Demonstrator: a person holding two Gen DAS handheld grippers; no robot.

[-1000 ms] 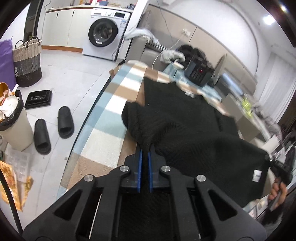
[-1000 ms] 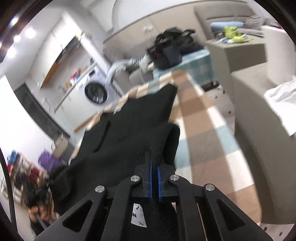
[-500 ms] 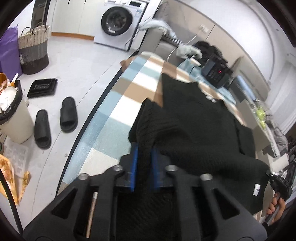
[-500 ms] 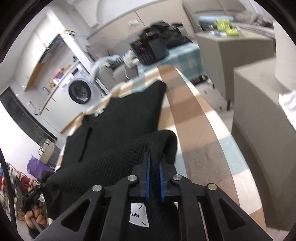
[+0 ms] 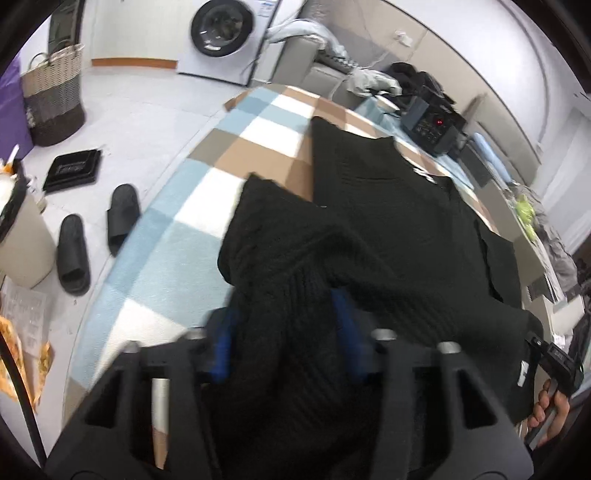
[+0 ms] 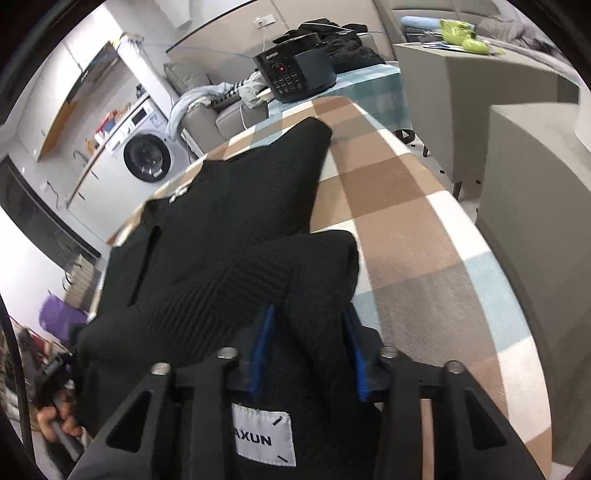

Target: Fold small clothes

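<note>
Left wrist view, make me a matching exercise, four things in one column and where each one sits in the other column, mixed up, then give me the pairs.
Things:
1. black sweater
2. pair of black slippers
3. washing machine
4. woven basket

Places:
A. against the far wall
B. on the floor at far left
C. on the checked cloth
D. on the floor beside the table

Pairs: 1-C, 2-D, 3-A, 4-B

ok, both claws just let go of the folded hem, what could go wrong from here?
1. Black knit sweater still bunches between the blue pads of the right claw; pulling back may drag the fold open.
2. Same at the left claw, whose jaws were last closing again: cloth could snag.
3. The folded edge sits humped, not flat, on the checked tablecloth, so it may slump unevenly.
</note>
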